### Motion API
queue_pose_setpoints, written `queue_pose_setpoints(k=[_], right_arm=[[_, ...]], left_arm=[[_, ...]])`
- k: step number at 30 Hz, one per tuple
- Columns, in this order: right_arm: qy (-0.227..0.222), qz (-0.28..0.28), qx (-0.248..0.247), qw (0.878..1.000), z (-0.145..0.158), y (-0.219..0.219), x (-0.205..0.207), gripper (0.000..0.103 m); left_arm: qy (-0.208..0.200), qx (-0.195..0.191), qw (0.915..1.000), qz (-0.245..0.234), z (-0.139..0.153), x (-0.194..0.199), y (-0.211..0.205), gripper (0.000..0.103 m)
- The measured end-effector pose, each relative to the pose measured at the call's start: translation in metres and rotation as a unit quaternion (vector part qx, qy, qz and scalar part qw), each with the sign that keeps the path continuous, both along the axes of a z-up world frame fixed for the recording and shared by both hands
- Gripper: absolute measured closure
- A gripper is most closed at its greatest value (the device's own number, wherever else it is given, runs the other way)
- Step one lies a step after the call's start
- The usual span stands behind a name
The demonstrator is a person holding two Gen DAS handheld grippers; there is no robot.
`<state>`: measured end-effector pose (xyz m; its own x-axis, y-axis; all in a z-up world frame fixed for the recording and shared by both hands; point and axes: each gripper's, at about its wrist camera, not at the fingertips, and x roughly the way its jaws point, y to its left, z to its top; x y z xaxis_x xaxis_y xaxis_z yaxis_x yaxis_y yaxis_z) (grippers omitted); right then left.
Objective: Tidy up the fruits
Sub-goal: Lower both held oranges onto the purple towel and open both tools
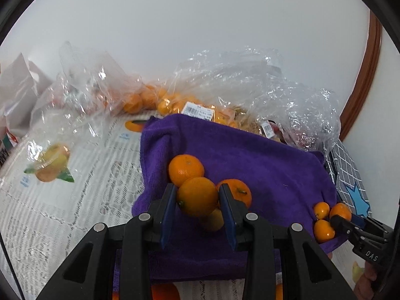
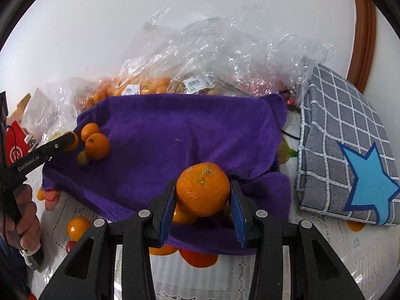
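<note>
A purple towel (image 1: 262, 165) (image 2: 185, 135) lies on the table. My left gripper (image 1: 197, 200) is shut on an orange (image 1: 197, 196) just above the towel's left part, with two more oranges (image 1: 185, 168) and a small yellowish fruit (image 1: 212, 221) beside it. My right gripper (image 2: 203, 191) is shut on an orange (image 2: 203, 188) at the towel's near right edge, above two small oranges (image 1: 323, 221). Each gripper shows in the other view: the right one (image 1: 347, 222) and the left one (image 2: 68, 141).
Clear plastic bags of oranges (image 1: 160, 100) (image 2: 140, 85) are heaped behind the towel against the white wall. A grey checked cushion with a blue star (image 2: 350, 150) lies at the right. The fruit-print tablecloth (image 1: 62, 187) spreads left.
</note>
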<state>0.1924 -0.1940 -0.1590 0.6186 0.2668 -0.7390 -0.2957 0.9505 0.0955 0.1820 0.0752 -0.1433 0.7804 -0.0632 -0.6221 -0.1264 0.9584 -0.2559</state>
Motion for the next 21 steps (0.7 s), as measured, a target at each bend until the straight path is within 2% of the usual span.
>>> queue_pose_setpoints(k=[3,11,17,21], right_arm=[[-0.01,-0.004,-0.004,1.0,-0.0034,-0.0002,-0.0018,0.062],[-0.006,-0.01,0.013,1.0,-0.0055,-0.0045,0.0021,0.062],[-0.012,-0.022,0.006,1.0,-0.0048,-0.0053,0.0009,0.057],[-0.024,-0.023,-0.003,0.999,-0.002,-0.0031,-0.003,0.047]], left_arm=[[0.009,-0.013,0.9999,0.003,-0.0036,0.0024,0.0037,0.07],[0.015,-0.009,0.9998,0.006,-0.0049,0.0042,0.0022,0.069],[0.015,-0.009,0.9998,0.006,-0.0046,0.0045,0.0024,0.07],[0.017,-0.009,0.9998,0.005,-0.0045,0.0045,0.0022,0.069]])
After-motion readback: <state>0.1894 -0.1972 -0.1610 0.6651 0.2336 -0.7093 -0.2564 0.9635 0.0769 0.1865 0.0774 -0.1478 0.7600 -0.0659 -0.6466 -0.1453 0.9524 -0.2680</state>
